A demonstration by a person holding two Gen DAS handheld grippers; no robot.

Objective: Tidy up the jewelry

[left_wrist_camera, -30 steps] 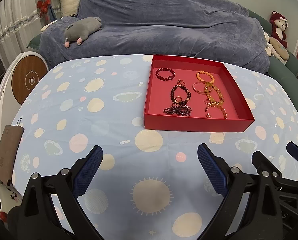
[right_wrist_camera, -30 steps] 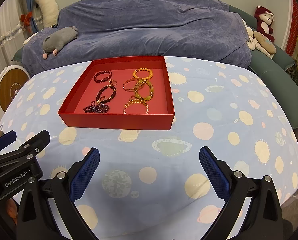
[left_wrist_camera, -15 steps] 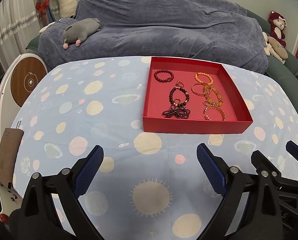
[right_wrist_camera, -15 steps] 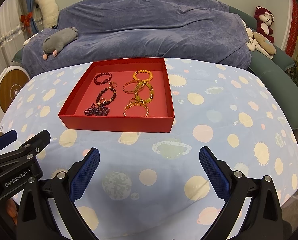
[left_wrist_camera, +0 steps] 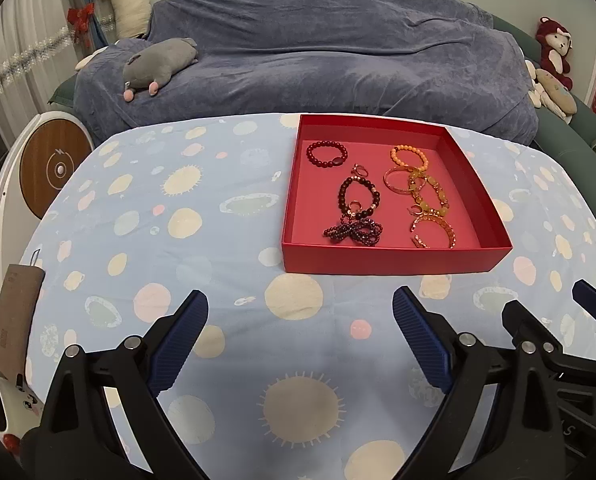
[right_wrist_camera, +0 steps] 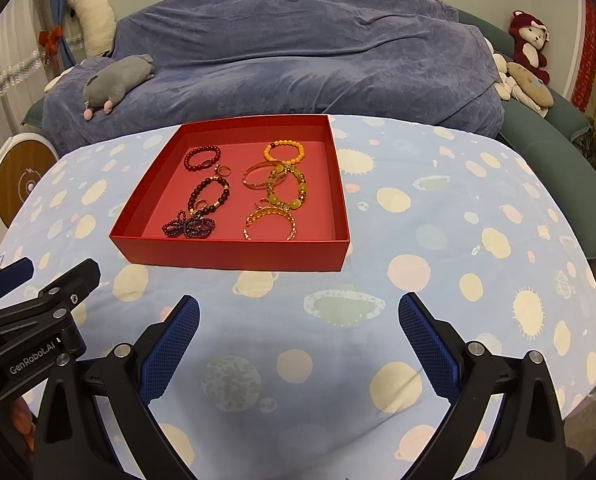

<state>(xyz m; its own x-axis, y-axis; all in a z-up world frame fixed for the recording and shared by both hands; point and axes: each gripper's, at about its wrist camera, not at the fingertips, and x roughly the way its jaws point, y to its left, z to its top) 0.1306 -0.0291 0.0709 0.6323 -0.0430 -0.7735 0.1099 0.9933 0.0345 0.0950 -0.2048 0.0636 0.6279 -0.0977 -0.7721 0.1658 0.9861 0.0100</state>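
A shallow red tray [left_wrist_camera: 394, 258] [right_wrist_camera: 234, 256] sits on the spotted blue tablecloth. Dark red bead bracelets [left_wrist_camera: 325, 154] [right_wrist_camera: 202, 158] lie in its left half; orange and gold bracelets [left_wrist_camera: 409, 158] [right_wrist_camera: 285, 151] lie in its right half, with small rings between. My left gripper [left_wrist_camera: 300, 338] hovers open over the cloth, short of the tray's near wall, nothing between its blue pads. My right gripper [right_wrist_camera: 298, 338] is open too, just right of the left one, also short of the tray. The left gripper's fingers [right_wrist_camera: 42, 292] show at the right wrist view's left edge.
A couch under a blue-grey cover [left_wrist_camera: 318, 52] runs behind the table, with a grey plush toy [left_wrist_camera: 160, 62] on it and more plush toys [right_wrist_camera: 528, 46] at the right. A round white device [left_wrist_camera: 46, 168] stands left of the table. The table edge drops off at the right [right_wrist_camera: 594, 320].
Both grippers have drawn back a little from the tray, which looks slightly smaller and farther. Both stay open. The jewelry has not moved.
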